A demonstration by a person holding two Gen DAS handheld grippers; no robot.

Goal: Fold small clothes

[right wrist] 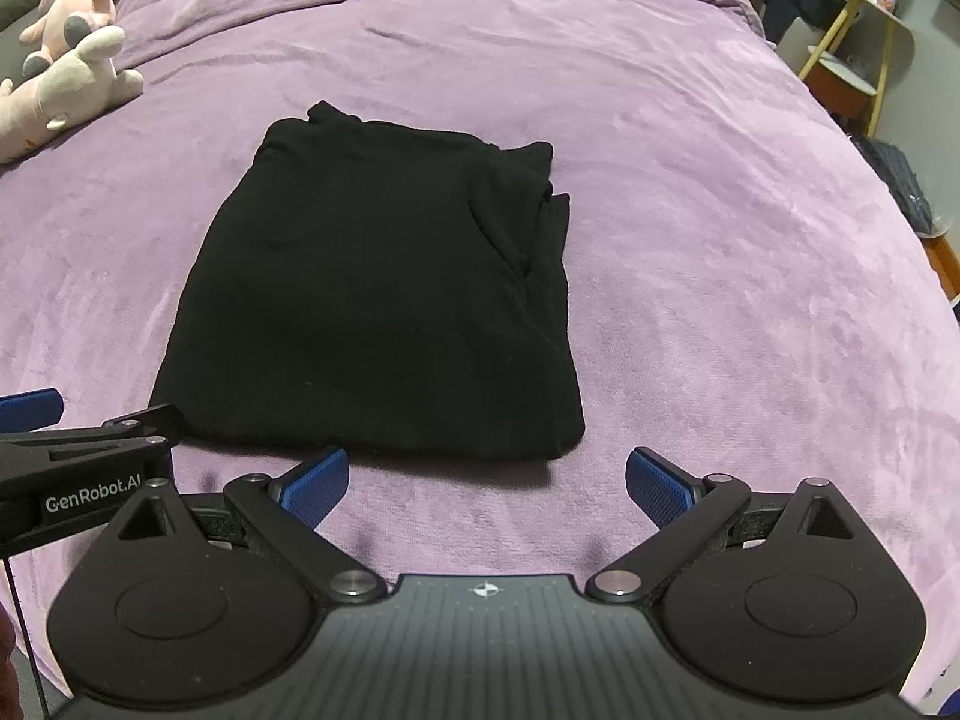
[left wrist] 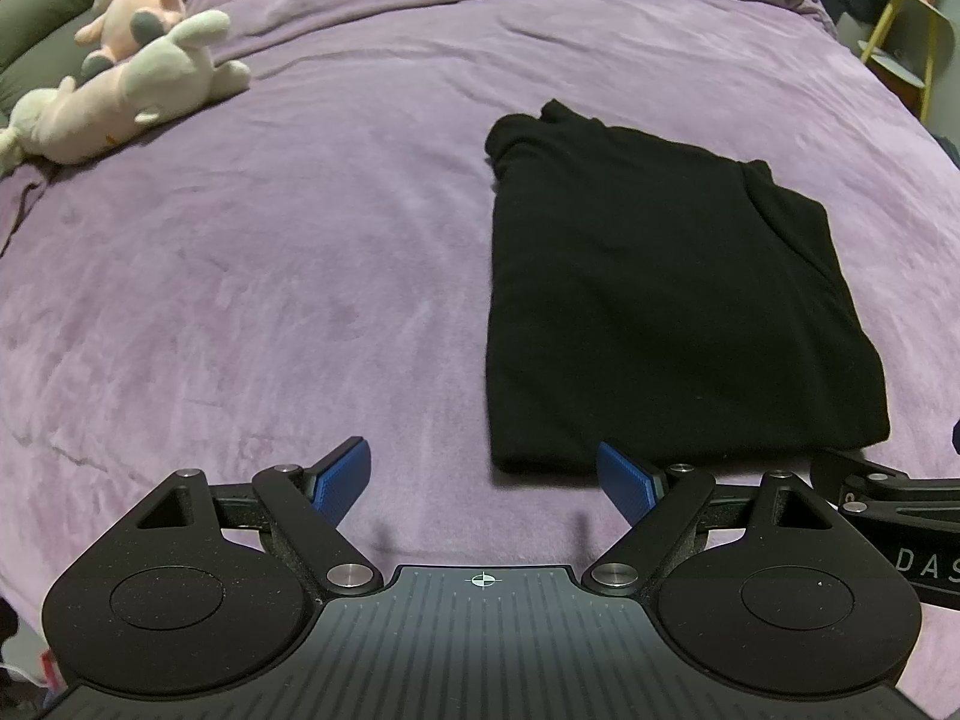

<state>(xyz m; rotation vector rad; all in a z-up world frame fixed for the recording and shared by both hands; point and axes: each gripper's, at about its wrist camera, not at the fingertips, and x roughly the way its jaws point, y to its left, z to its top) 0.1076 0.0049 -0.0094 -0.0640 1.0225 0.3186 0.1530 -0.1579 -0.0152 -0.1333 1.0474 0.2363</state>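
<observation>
On the purple blanket (right wrist: 690, 180), folded black garment (right wrist: 384, 300) lies flat.

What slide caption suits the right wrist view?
Open right tool poised before a folded black garment on a purple blanket, plush toys beyond.

Likely a bedroom, purple-blanketed bed (left wrist: 300, 300), plush toys (left wrist: 138, 78), side shelf (right wrist: 864, 18)

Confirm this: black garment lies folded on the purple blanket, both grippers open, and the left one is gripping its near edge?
Not quite. The left gripper is open but grips nothing; the left wrist view shows its fingers apart, short of the black garment. The rest holds: garment folded on the purple blanket, right gripper open.
</observation>
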